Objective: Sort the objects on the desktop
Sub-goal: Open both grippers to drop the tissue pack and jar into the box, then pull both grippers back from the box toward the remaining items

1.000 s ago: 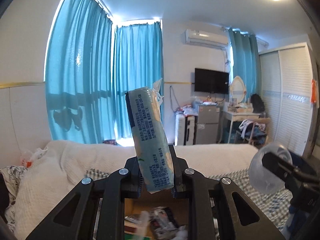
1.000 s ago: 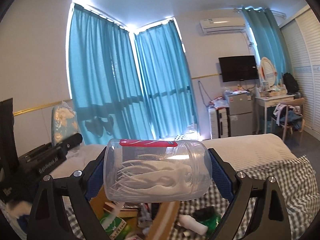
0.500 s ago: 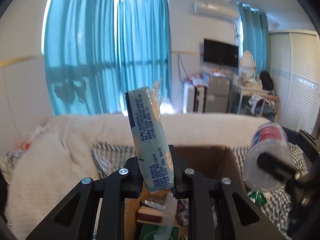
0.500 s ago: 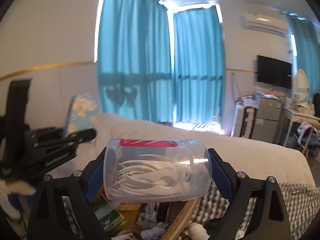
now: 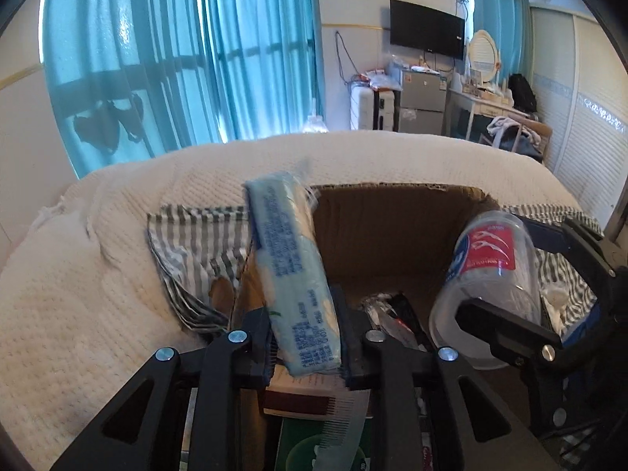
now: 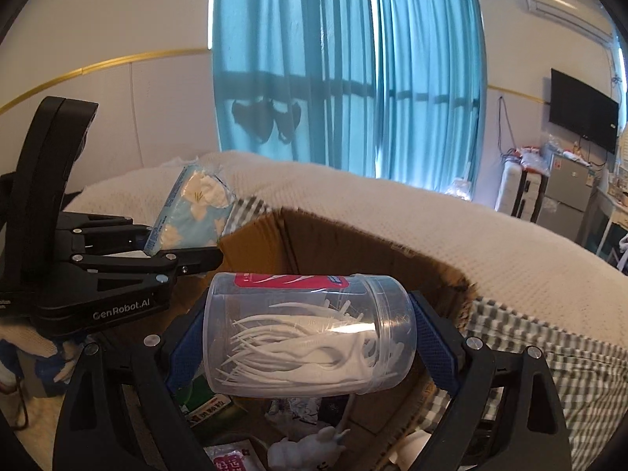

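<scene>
My left gripper [image 5: 304, 343] is shut on a light-blue tissue pack [image 5: 290, 271], held upright and tilted over the near left corner of an open cardboard box [image 5: 392, 227]. The pack also shows in the right wrist view [image 6: 192, 212]. My right gripper [image 6: 308, 337] is shut on a clear plastic jar of white floss picks [image 6: 306, 333] with a red label, lying sideways above the box [image 6: 353, 243]. The jar also shows at the right of the left wrist view [image 5: 490, 278].
The box holds several items: a green package [image 5: 314, 443], a comb [image 5: 337, 428], dark wrappers [image 5: 392, 314], a small white figure [image 6: 310, 447]. It sits on a bed with a white blanket [image 5: 98, 294] and a checked cloth [image 5: 188, 251]. Curtains, a TV and furniture stand behind.
Both grippers have tilted down and lowered toward the box, each still holding its object. The box interior now fills more of both views.
</scene>
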{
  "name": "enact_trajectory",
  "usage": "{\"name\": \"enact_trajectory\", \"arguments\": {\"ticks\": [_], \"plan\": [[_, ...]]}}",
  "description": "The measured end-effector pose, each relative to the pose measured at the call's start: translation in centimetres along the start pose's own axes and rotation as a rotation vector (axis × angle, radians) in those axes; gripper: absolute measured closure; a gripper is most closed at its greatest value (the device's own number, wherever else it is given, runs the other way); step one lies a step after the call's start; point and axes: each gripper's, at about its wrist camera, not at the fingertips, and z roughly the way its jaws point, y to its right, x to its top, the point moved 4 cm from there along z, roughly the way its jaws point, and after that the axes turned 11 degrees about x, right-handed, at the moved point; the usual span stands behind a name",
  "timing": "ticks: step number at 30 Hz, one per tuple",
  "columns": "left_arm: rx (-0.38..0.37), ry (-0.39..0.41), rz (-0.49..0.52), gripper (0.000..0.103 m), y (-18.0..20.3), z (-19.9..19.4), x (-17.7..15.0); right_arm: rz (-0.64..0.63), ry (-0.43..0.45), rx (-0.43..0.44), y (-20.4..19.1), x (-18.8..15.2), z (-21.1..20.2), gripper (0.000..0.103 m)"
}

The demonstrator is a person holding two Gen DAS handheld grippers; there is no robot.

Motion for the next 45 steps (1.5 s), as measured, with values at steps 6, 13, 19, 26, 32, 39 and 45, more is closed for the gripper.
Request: {"name": "enact_trajectory", "arguments": {"ticks": [6, 13, 19, 26, 32, 39, 45], "plan": [[0.027, 0.060, -0.015, 0.036, -0.4, -1.7, 0.9, 0.004, 0.027, -0.052, 0.3, 0.1, -0.9, 0.011], [-0.001, 0.115, -0.038, 0.021, 0.0, -4.8, 1.8, 0.021, 0.098, -0.104, 0.0, 1.1, -5.4, 0.011], [-0.017, 0.215, -0.030, 0.007, 2.0, -9.9, 3.1, 0.063, 0.165, -0.178, 0.9, 1.0, -11.7, 0.009], [-0.052, 0.346, -0.060, 0.000, 3.7, -18.2, 4.9, 0.090, 0.240, -0.235, 1.1, 2.2, -18.8, 0.000], [-0.061, 0.485, -0.105, 0.000, 5.8, -24.9, 4.9, 0.066, 0.324, -0.312, 0.7, 2.8, -24.5, 0.000], [-0.039, 0.555, -0.177, 0.000, 7.7, -27.5, 5.0, 0.067, 0.374, -0.394, 1.8, 1.9, -28.0, 0.000], [-0.061, 0.508, -0.209, 0.000, 10.3, -25.1, 4.6, 0.059, 0.363, -0.429, 3.3, 0.1, -29.6, 0.000]]}}
